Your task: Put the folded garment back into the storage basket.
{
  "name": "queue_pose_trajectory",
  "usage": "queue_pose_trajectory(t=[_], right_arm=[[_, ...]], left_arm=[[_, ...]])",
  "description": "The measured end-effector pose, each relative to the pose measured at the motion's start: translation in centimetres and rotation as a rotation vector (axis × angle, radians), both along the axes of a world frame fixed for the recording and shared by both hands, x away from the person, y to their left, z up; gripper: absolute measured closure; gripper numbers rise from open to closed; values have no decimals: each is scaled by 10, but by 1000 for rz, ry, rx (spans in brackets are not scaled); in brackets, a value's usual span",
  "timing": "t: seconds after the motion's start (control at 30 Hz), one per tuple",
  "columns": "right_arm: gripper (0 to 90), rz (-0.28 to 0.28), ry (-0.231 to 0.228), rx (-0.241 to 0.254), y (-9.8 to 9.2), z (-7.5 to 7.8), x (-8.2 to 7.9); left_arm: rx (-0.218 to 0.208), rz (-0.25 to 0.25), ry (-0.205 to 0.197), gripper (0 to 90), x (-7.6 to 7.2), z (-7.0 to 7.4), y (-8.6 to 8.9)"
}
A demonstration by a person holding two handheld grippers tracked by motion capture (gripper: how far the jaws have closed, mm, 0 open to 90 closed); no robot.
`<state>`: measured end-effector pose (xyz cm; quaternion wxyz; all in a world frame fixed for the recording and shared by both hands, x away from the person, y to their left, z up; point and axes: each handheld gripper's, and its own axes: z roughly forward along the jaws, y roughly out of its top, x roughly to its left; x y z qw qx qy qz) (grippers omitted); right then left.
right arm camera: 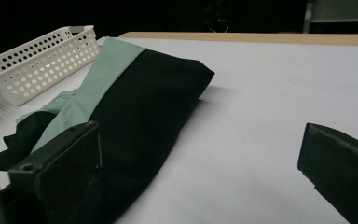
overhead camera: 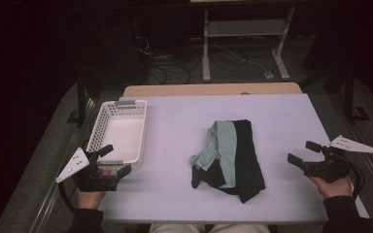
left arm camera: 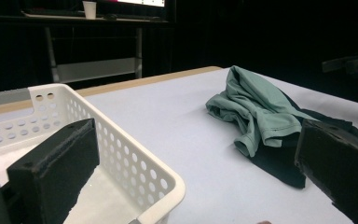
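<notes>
The table (overhead camera: 281,126) carries a folded green-and-black garment (overhead camera: 230,158) near its middle and a white basket (overhead camera: 118,132) at its left edge. Left gripper (overhead camera: 113,161) and right gripper (overhead camera: 302,153) rest at the near corners, jaws apart, empty, angled inward.

Garment (overhead camera: 228,158): black, overlaid with a pale green part.
Basket (overhead camera: 97,127): white, patterned with rows of round holes.
Table (overhead camera: 281,121): covered in pale lilac-white; tan edge was seen at the far side.
Left gripper (overhead camera: 113,159): black.
Right gripper (overhead camera: 303,152): black.
</notes>
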<state>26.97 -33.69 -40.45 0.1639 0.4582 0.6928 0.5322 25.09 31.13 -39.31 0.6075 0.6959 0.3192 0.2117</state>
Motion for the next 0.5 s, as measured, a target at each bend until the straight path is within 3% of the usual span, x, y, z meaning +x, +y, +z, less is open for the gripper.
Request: queue_pose_trajectory(t=[0.5], right_arm=[[0,7,2,-5,0,0,0]], left_arm=[[-11,5,3,0,0,-3,1]])
